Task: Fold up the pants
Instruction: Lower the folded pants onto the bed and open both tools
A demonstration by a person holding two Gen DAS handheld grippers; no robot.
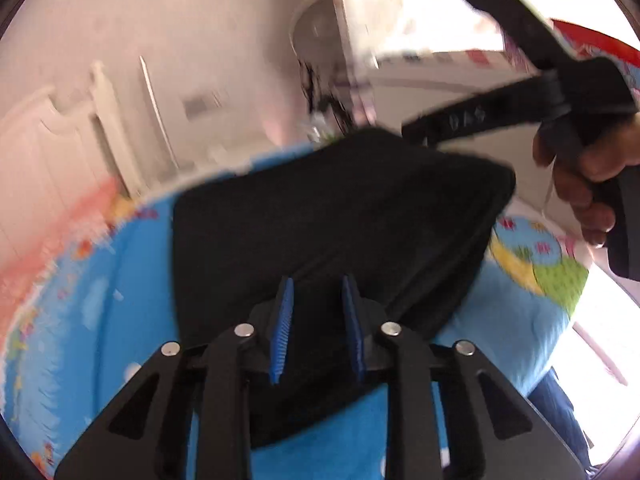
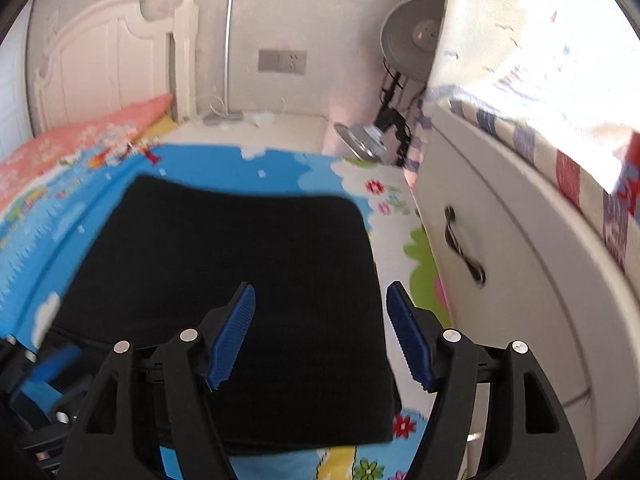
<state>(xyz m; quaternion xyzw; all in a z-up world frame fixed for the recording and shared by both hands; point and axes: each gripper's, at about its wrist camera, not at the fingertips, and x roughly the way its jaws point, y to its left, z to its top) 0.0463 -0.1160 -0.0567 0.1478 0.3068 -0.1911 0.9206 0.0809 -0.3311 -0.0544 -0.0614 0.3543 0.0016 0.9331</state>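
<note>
The black pants (image 1: 332,232) lie folded into a compact rectangle on the blue cartoon bedsheet (image 1: 100,288). My left gripper (image 1: 318,284) hovers just above their near part, its blue pads a small gap apart and holding nothing. The pants also fill the middle of the right wrist view (image 2: 240,280). My right gripper (image 2: 320,292) is open wide above their near right part and holds nothing. The right gripper's body and the hand on it show at the upper right of the left wrist view (image 1: 560,120). The left gripper shows at the lower left of the right wrist view (image 2: 44,380).
A white cabinet (image 2: 520,280) with a dark handle stands right beside the bed. A pink pillow (image 2: 80,136) lies by the white headboard (image 2: 100,60) at the far left. A fan (image 2: 412,40) and a nightstand (image 2: 260,128) stand by the far wall.
</note>
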